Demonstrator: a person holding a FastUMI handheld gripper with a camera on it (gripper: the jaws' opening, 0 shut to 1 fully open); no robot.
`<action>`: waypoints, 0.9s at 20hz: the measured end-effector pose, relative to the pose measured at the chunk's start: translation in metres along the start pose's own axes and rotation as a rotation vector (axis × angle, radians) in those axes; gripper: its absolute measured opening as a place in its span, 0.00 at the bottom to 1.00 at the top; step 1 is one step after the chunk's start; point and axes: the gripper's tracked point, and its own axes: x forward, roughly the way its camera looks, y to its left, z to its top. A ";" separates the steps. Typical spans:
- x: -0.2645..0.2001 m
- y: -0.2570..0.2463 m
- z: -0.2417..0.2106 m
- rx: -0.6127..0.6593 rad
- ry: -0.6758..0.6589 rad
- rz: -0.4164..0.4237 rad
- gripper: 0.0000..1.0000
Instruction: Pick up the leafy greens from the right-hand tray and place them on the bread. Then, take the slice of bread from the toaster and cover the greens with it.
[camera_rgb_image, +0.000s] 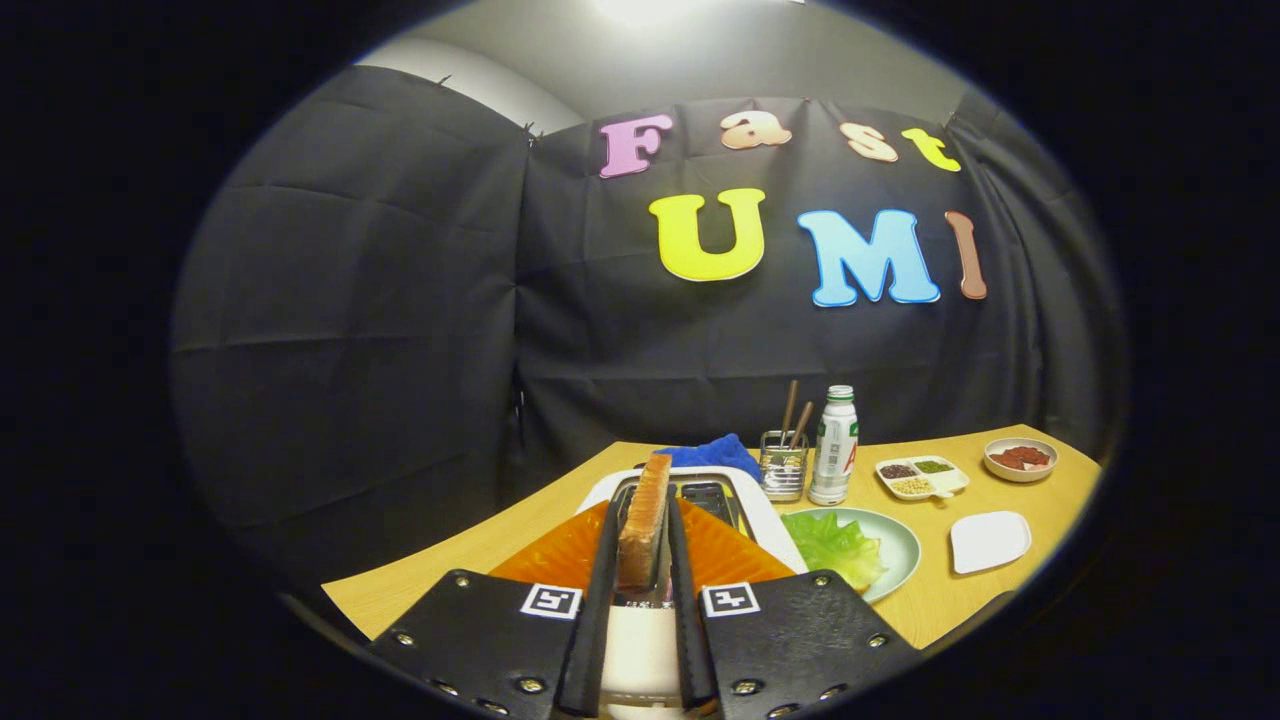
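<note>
A toasted slice of bread (645, 520) stands edge-on between my fingers, raised above and in front of the white toaster (740, 500), whose slots show just behind it. My gripper (642, 512) is shut on the slice, one finger pressing each flat face. The leafy greens (835, 545) lie on a pale green plate (905, 545) right of the toaster and beyond my right finger. I cannot tell whether bread lies under them. An orange tray (555, 555) sits under and left of the fingers.
Behind the toaster lie a blue cloth (715, 455), a metal holder with chopsticks (783, 465) and a white bottle (833, 445). Further right on the wooden table (1040, 480) are a divided dish of grains (921, 477), a bowl of red food (1019, 459) and a white square dish (989, 541).
</note>
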 end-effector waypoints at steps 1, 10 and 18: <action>0.004 -0.002 -0.002 -0.004 -0.021 -0.004 0.22; -0.004 -0.006 0.008 0.046 -0.001 0.058 0.08; -0.019 -0.017 0.066 0.051 -0.058 0.069 0.08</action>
